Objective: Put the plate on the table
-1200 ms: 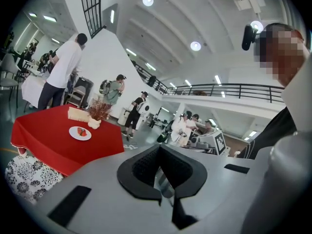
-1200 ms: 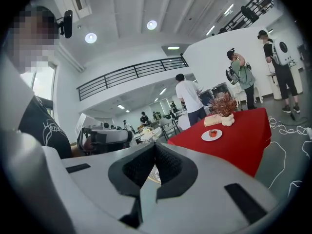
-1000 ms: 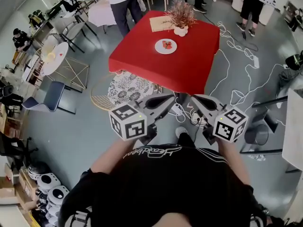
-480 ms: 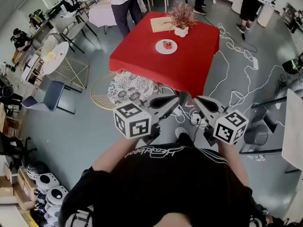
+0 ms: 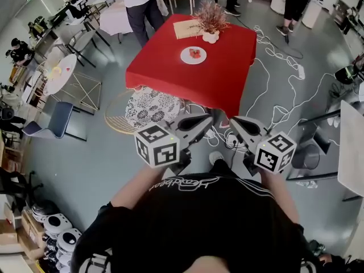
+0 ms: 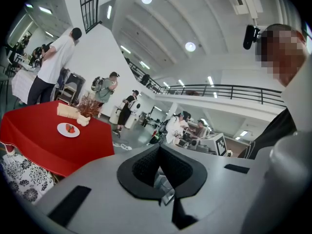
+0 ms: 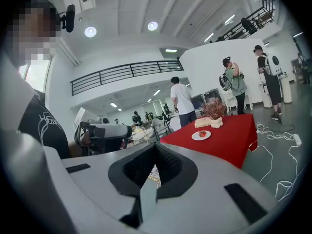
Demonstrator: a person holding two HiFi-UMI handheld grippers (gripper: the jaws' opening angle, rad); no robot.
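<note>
Both grippers are up at chest height, side by side and just apart, noses aimed out at the red table (image 5: pixel 187 73) across the floor and dipped only a touch below level. The left gripper (image 5: pixel 206 119) sits ahead of its marker cube (image 5: pixel 156 147), with the bare left forearm (image 5: pixel 133 189) angling in from below. The right gripper (image 5: pixel 234 121) mirrors it behind its own cube (image 5: pixel 274 151).

In the left gripper view the dark pads have come together at the tip with nothing between them, so the jaws are closed and empty. It is the same in the right gripper view: pads meeting, nothing held.

The plate (image 5: pixel 193 54) is already on the red tablecloth, well apart from both grippers. It lies toward the table's far edge, just in front of the white vase of dried stems (image 5: pixel 210 21), with red pieces of food on it. A tan box (image 5: pixel 186 28) lies at the far corner beside the vase.

As for writing, there is white script across the chest of the black shirt (image 5: pixel 187 220), but it cannot be read. The cubes carry only black-and-white square patterns.
</note>
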